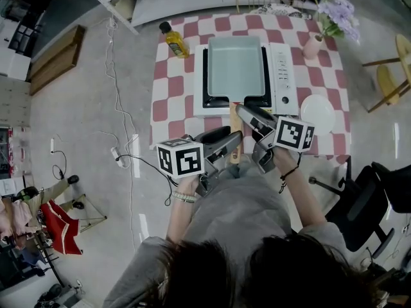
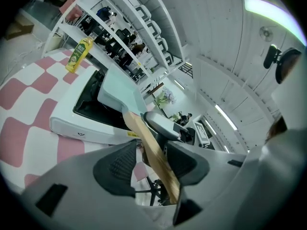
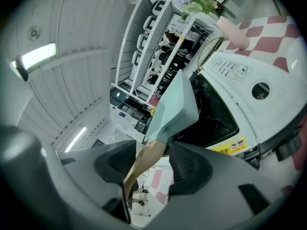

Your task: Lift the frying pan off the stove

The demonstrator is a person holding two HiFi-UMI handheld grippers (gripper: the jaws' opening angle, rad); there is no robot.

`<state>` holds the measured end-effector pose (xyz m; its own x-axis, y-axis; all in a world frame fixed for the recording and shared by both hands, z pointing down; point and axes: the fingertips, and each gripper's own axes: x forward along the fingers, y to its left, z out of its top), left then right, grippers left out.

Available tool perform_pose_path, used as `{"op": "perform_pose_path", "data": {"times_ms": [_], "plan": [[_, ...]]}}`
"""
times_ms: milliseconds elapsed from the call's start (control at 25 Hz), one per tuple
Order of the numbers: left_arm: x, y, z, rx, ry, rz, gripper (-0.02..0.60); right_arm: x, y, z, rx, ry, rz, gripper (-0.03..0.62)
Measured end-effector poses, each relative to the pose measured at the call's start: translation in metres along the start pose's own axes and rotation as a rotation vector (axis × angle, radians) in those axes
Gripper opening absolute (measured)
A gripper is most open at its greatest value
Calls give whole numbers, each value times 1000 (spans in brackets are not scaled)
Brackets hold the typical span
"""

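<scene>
Item: frying pan (image 1: 234,66), pale rectangular, seated on the stove (image 1: 283,69) at the middle of the table (image 1: 168,96).
Handle (image 1: 235,115): wooden, reaching toward the table's near edge.
Left gripper (image 2: 151,161): jaws apart, handle running between the pads, no clamp evident.
Right gripper (image 3: 152,163): jaws apart likewise, straddling the same handle a little nearer the pan.
Step in hand: positioning for the grasp; pan not yet lifted (it sits flat in the stove's recess).
Next move, as judged: close both sets of jaws firmly on the handle, then raise level so the pan clears the stove's rim without tipping.
</scene>
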<state>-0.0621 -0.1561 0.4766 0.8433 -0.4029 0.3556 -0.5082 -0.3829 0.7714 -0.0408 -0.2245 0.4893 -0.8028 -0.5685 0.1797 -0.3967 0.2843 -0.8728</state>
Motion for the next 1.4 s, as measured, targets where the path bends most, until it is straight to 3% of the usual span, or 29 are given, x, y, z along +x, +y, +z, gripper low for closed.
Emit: {"op": "perform_pose_path", "data": {"times_ms": [520, 680, 880, 1400], "plan": [[7, -5, -7, -50, 59, -88, 204, 20, 3, -11, 136, 82, 82, 242], [9, -6, -6, -64, 71, -114, 204, 23, -4, -14, 136, 123, 61, 242], [12, -6, -8, -69, 105, -137, 202, 35, 13, -15, 210, 135, 199, 242], [15, -8, -8, -39, 156, -166, 192, 37, 18, -14, 245, 150, 261, 216]]}}
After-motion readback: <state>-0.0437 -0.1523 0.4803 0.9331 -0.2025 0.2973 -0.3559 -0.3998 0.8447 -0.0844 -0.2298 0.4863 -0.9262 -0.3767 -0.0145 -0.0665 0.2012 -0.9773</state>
